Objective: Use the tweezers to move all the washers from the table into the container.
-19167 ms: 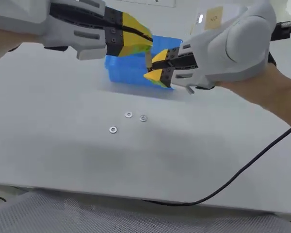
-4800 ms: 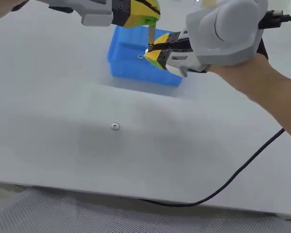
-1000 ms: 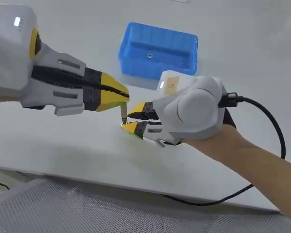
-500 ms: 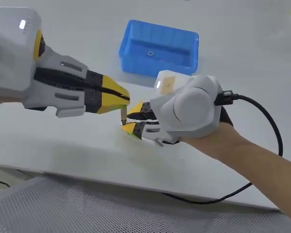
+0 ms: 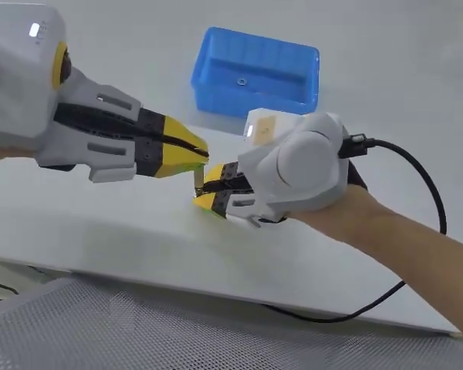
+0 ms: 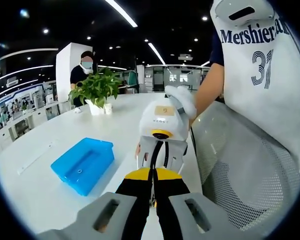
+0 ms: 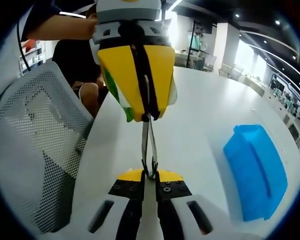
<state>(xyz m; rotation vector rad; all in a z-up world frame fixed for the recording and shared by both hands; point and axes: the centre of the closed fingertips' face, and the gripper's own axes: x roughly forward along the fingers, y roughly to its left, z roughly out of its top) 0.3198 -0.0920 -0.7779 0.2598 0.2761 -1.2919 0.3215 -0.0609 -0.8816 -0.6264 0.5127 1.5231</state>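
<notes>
Tweezers [image 5: 197, 178] in head view: slim bare metal, upright above matte white table [image 5: 386, 100], clamped in shut yellow jaws of left gripper [image 5: 201, 152], tips squeezed by right gripper [image 5: 207, 190]. Metal ring washer [image 5: 241, 81] inside ribbed blue plastic container [image 5: 251, 102]. Left gripper view: container [image 6: 92, 150] left of right gripper, perforated mesh chair [image 6: 240, 170] right. Right gripper view: own jaws nearly shut on tweezers [image 7: 148, 145] tips.
</notes>
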